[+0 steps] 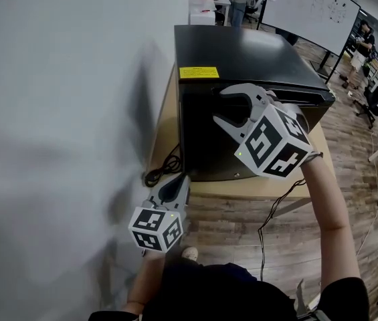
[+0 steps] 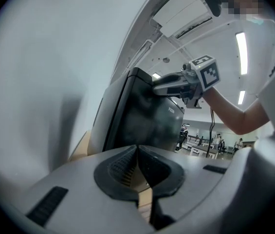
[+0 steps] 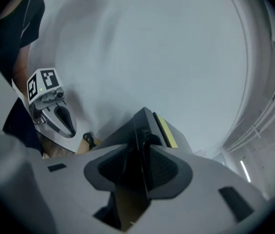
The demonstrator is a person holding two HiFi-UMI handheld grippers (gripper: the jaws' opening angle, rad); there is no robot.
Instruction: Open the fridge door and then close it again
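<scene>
A white wall [image 1: 61, 112] fills the left side of the head view. Low beside it hangs the left gripper [image 1: 178, 182], pointing roughly level toward the wall side of the table [image 1: 242, 189]. Its 2 jaws are closed against each other with nothing between them, and it is well apart from the fridge [image 1: 242, 52], lower down and toward the person. Just beyond its tips a black cable [image 1: 158, 172] lies coiled on the table's left end. The fridge, a small black box, stands on the table with its left side near the wall and its door [image 1: 205, 142] facing the person. A yellow label [image 1: 199, 72] sits on the top at the front left corner. To the right of the label, the right gripper [image 1: 221, 107] is held up at the front of the fridge, tilted downward, its 2 jaws spread wide and clamping nothing. In its own view the fridge's upper front edge runs up through the gap between the pads, and neither pad presses on it. The door appears shut, though this gripper covers part of its top edge. Further right is a wood floor [image 1: 349, 146] and, at the back, a whiteboard [image 1: 309, 5].
</scene>
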